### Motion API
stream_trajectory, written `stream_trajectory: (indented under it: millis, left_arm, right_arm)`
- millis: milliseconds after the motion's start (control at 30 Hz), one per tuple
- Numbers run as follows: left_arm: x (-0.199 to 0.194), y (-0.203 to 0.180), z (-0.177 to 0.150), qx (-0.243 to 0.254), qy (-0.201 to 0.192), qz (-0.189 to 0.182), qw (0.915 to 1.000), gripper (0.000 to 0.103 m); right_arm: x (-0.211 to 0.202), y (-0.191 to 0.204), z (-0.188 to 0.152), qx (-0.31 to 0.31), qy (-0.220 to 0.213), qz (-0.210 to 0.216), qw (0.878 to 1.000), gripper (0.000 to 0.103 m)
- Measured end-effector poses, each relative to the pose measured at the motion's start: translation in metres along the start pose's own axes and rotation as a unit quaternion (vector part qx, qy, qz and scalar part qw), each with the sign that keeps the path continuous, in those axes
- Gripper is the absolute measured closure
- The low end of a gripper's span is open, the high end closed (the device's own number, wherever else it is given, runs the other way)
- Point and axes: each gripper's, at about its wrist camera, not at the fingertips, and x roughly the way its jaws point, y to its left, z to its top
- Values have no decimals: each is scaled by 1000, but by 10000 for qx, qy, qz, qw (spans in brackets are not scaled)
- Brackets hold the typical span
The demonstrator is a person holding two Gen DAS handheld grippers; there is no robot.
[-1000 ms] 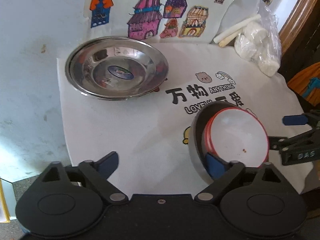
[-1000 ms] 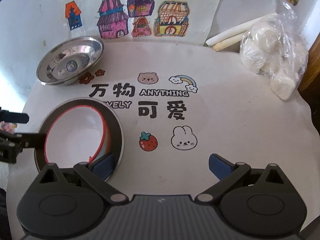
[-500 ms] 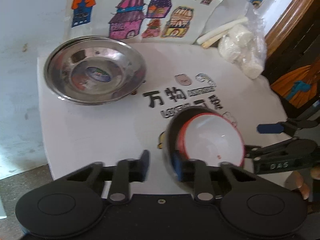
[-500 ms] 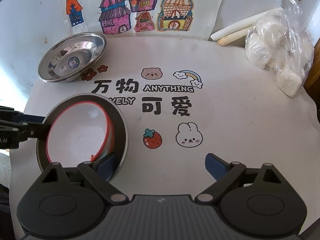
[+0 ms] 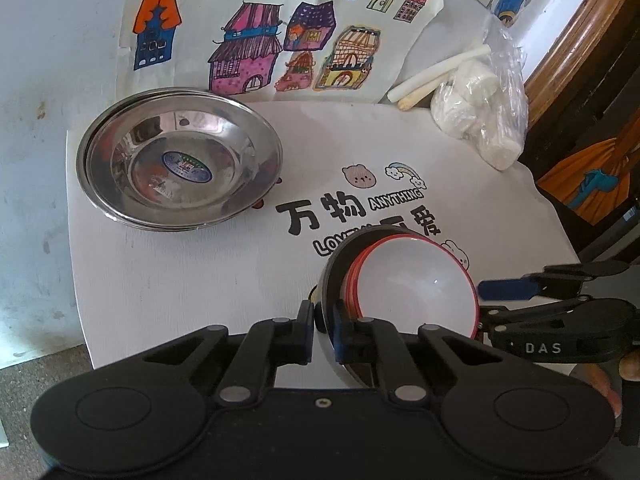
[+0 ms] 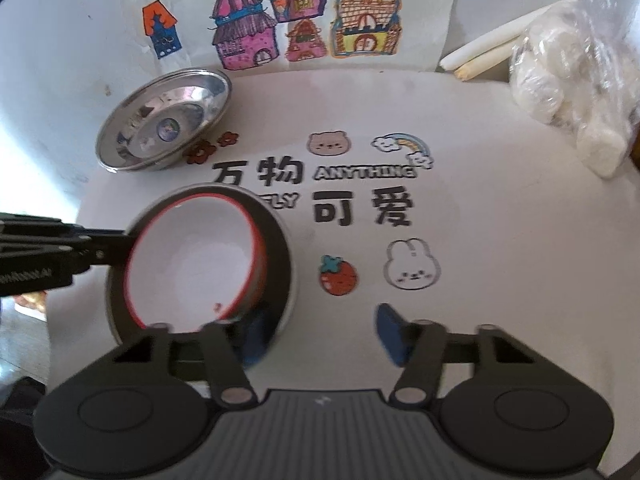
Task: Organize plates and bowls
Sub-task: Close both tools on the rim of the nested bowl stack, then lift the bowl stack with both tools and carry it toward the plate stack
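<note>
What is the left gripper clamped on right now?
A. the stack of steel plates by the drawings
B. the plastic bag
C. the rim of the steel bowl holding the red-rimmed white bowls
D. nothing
C: the left gripper is pinched shut on the near rim of the steel bowl that holds the red-rimmed white bowls.

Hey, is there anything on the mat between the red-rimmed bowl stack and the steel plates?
Nothing visible. Between the red-rimmed bowl stack and the steel plates lies only bare mat with flat printed lettering and flowers.
</note>
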Motion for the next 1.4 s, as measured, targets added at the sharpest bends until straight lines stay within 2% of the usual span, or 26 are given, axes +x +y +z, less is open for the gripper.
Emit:
stream_trajectory:
  millis: [100, 200, 367, 467, 800, 900, 1000, 1067, 1200, 1267, 1400]
  left_arm:
    - [1, 1, 1, -27, -30, -24, 10000, 93]
    - [2, 3, 1, -54, -65, -55, 9999, 93]
    - [2, 2, 1, -45, -173, -35, 9998, 95]
    - [3, 0, 0, -30, -227, 17, 9997, 96]
    - [3, 0, -2, -8, -325, 22, 9995, 96]
    - [3, -2, -5, 117, -405, 65, 9991, 95]
    - [3, -11, -6, 356, -443, 261, 9980, 96]
    - [4, -12, -2, 421, -332, 291, 9981, 96]
    - [13, -3, 21, 399, 323, 55, 9987, 96]
    - [18, -2, 31, 581, 649, -11, 9962, 96]
    - [29, -5, 40, 789, 1063, -9, 9912, 96]
  right_arm:
    - [2, 2, 3, 106, 19, 187, 9998, 71]
    - [4, 2, 4, 264, 9, 332, 9991, 78]
    - [8, -3, 2, 679, -3, 508, 9964, 80]
    - [10, -4, 1, 908, -26, 620, 9939, 88]
    - [10, -1, -3, 1170, -132, 528, 9916, 87]
    - [10, 0, -4, 1155, -150, 489, 9920, 87]
    - [10, 2, -5, 1115, -169, 448, 9926, 86]
    - [9, 5, -4, 1053, -144, 399, 9935, 86]
    - [9, 5, 0, 1042, 76, 441, 9935, 86]
    - [11, 2, 3, 1097, 225, 535, 9923, 86]
    - [13, -5, 5, 1306, 352, 678, 9885, 86]
